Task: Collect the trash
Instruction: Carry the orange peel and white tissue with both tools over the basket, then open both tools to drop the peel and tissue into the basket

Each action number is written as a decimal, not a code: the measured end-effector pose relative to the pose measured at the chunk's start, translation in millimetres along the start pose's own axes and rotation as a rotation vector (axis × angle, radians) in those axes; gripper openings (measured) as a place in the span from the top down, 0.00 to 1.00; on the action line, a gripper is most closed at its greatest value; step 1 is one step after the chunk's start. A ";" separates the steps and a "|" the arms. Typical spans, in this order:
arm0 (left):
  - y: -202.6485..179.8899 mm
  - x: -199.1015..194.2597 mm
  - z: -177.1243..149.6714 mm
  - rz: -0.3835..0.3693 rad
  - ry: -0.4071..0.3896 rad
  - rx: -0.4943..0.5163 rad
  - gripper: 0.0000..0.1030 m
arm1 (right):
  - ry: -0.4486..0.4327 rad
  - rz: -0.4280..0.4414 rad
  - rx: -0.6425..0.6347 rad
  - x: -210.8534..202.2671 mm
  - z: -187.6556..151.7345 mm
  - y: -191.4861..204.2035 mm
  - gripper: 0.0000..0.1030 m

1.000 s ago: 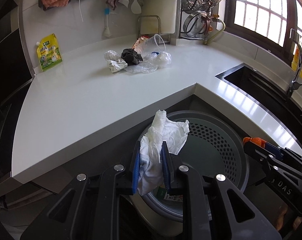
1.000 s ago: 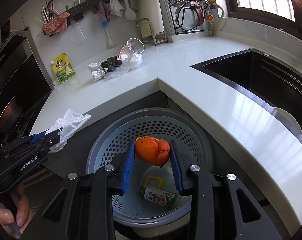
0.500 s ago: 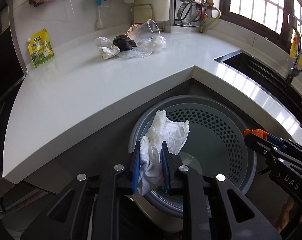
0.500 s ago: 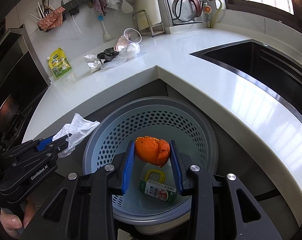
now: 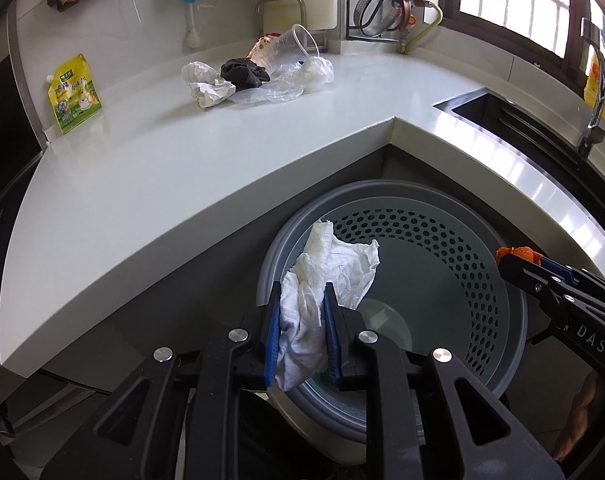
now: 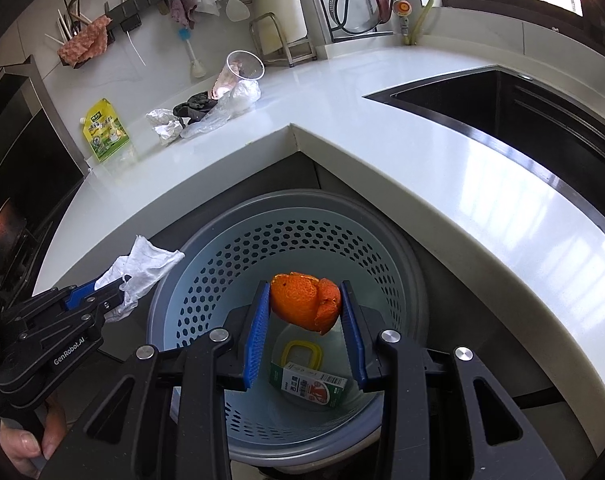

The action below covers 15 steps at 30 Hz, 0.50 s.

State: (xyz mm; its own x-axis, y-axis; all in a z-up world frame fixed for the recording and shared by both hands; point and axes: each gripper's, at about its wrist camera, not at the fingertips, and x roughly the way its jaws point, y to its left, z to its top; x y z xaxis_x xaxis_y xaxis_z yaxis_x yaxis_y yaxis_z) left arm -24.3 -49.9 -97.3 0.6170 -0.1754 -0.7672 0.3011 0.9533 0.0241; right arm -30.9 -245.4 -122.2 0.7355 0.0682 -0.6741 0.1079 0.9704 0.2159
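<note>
My left gripper (image 5: 301, 300) is shut on a crumpled white paper towel (image 5: 330, 276), held over the left rim of the grey perforated trash bin (image 5: 498, 280). Over the bin's middle, my right gripper (image 6: 305, 300) is shut on an orange peel (image 6: 304, 304). A small drink carton (image 6: 308, 388) and a yellow ring lie at the bin's bottom (image 6: 302, 412). In the right wrist view the left gripper (image 6: 102, 294) with the towel (image 6: 142, 268) shows at the left. The left wrist view catches the right gripper (image 5: 514, 258) at the right edge with the orange peel (image 5: 518, 253). More trash lies on the counter: crumpled paper (image 5: 206, 84), a black wad (image 5: 242, 74), a clear plastic bag (image 5: 286, 84) and a clear cup (image 5: 294, 46).
The white L-shaped counter (image 5: 182, 176) wraps around the bin, its inner corner just behind it. A yellow-green pouch (image 5: 73, 94) leans against the back wall. A dark sink (image 6: 502, 108) with a tap sits at the right. Utensils and cloths hang on the wall rail.
Both grippers have sunk a little toward the bin, so it looks larger and more centred. The towel and the peel stay gripped as before.
</note>
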 end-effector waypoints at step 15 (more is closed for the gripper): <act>-0.8 17.3 -12.6 0.006 0.058 -0.006 0.81 | 0.035 0.037 -0.018 9.3 -15.7 6.2 0.67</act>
State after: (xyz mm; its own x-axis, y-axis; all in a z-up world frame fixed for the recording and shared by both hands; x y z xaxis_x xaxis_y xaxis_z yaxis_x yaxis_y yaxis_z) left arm -23.0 -50.6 -118.6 0.5753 -0.1554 -0.8031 0.2934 0.9556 0.0253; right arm -33.9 -235.1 -138.2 0.7148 0.1115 -0.6904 0.0689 0.9712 0.2282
